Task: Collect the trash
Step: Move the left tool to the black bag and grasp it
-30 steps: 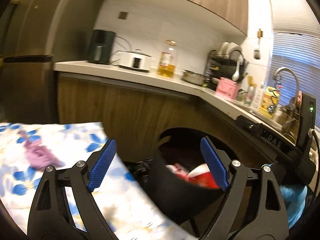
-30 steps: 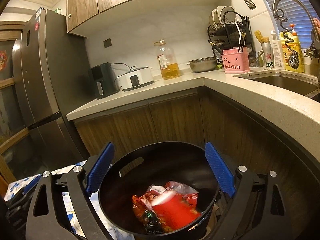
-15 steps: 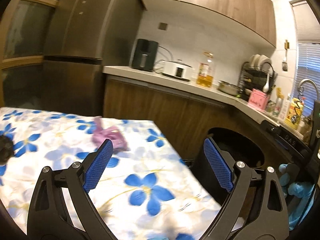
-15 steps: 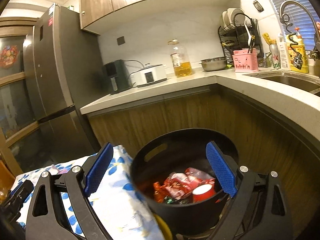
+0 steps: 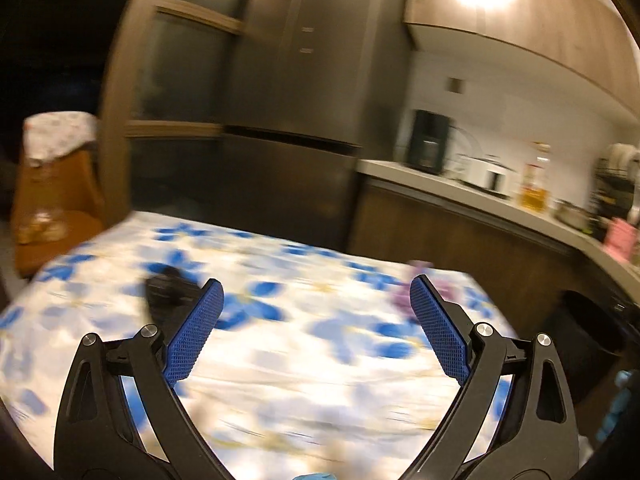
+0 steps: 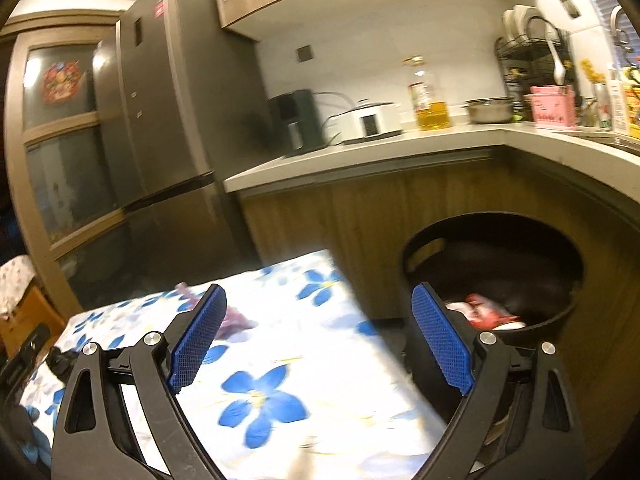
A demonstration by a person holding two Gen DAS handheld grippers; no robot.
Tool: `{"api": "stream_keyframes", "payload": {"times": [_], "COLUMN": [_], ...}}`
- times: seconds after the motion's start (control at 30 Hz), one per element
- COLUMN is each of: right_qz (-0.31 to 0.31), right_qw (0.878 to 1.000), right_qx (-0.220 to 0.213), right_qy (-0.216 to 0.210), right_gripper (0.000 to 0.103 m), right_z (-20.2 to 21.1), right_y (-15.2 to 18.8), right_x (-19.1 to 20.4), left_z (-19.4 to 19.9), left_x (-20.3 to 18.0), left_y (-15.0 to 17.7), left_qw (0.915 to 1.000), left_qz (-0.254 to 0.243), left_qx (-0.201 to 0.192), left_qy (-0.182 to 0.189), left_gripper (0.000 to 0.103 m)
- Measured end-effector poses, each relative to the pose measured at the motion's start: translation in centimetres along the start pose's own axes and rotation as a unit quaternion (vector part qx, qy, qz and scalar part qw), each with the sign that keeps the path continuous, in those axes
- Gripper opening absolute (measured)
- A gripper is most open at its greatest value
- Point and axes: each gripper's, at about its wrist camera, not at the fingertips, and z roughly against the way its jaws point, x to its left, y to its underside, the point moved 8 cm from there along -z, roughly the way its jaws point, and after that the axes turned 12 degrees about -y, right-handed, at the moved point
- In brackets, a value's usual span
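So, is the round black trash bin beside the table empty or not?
Not empty: the round black trash bin holds red and white wrappers at its bottom.

Right gripper fingers apart, empty, floral tablecloth below, black bin holding red wrappers

A bin was set right of the counter, with wrappers inside. A crumpled scrap lay on the counter.

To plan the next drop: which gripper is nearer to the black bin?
Right. The right gripper is at the table edge, beside the black bin; the left gripper is over the table, bin off to its right.
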Motion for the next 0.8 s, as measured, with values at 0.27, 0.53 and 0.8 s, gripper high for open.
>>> {"api": "stream_keyframes", "payload": {"times": [0.27, 0.53, 0.8], "right_qz": [0.022, 0.038, 0.053], "right_qw": [0.999, 0.997, 0.996], "right_qx": [0.025, 0.043, 0.054], "right_qy": [-0.028, -0.043, -0.049], "right_gripper": [0.091, 0.091, 0.09], "right_z": [-4.1, -7.0, -8.9], "right_y": [1.6, 2.7, 3.6], "right_x": [4.8, 7.9, 9.6], "left_z": [-6.0, -10.6, -11.6], "left_x": [7.8, 9.1, 8.6], "left_y": [-0.2, 1.6, 3.2], "left_qw": [0.9941, 0.9883, 0.9865], "left_qz": [0.006, 0.021, 0.017], "left_qx": [0.033, 0.117, 0.143], "left_qy": [-0.103, -0.096, -0.079], "left_gripper": [0.092, 0.059, 0.01]}}
